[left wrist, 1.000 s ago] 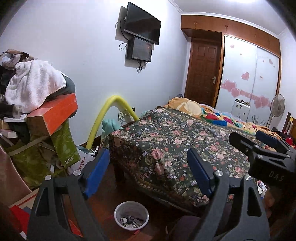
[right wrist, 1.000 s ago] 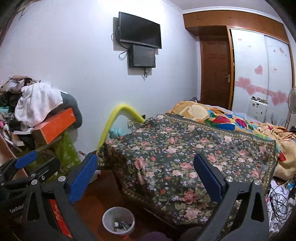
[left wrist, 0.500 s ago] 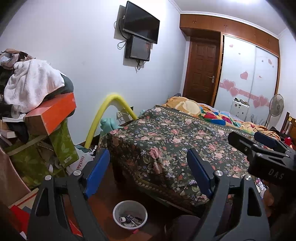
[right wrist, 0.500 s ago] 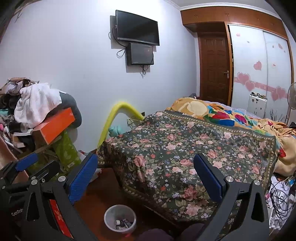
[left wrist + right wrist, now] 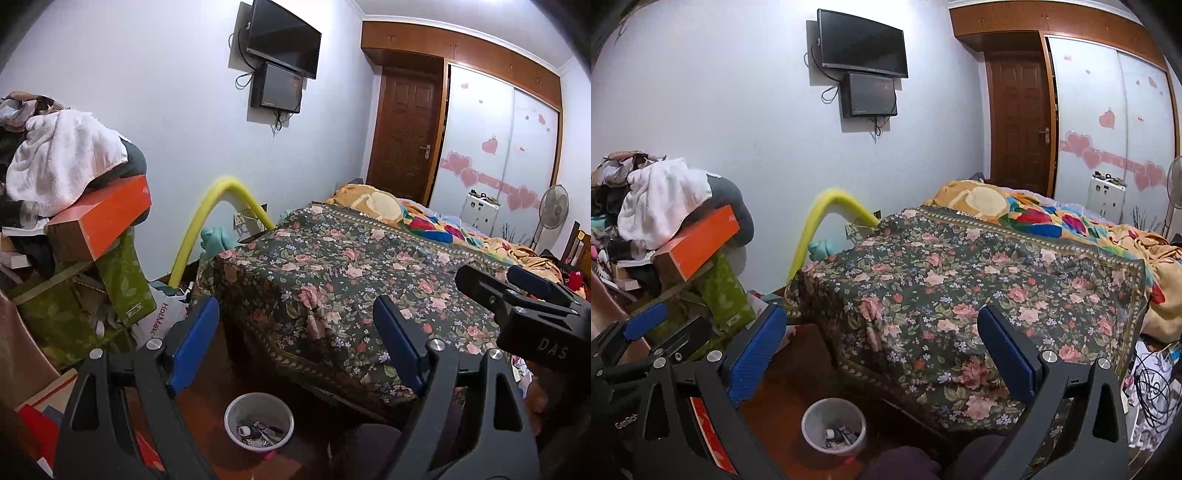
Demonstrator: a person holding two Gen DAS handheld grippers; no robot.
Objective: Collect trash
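Left wrist view first: your small waste bin (image 5: 259, 425) sits on the dark wood floor at bottom centre, and its contents are a jumble of small scraps too fine to name. The bed's lower frame is hidden under the floral bedspread (image 5: 343, 295), and the clutter pile (image 5: 70, 229) at the left edge is cut off by the frame, with a white towel (image 5: 62, 155) draped over an orange box (image 5: 103, 218). A dark rounded shape at the very bottom, right of the bin, is too dim to make out. Your left gripper (image 5: 295, 343) has its blue pads spread wide with nothing between them; only floor, bin and bed corner show through the gap. Your right gripper (image 5: 517, 291) pokes in from the right edge, partly cut off, its fingers apart and touching nothing.

Right wrist view: the same waste bin (image 5: 833, 428) lies at bottom centre, just left of the bedspread's (image 5: 960, 295) hanging corner, its contents again unreadable. A tangle of black cable (image 5: 1156, 384) at the lower right edge is cut off. The right gripper (image 5: 882, 350) stands wide open and empty, pads clear of the bed and the bin. The left gripper (image 5: 665, 325) shows at the lower left edge, mostly hidden behind its own black frame, one blue pad visible.
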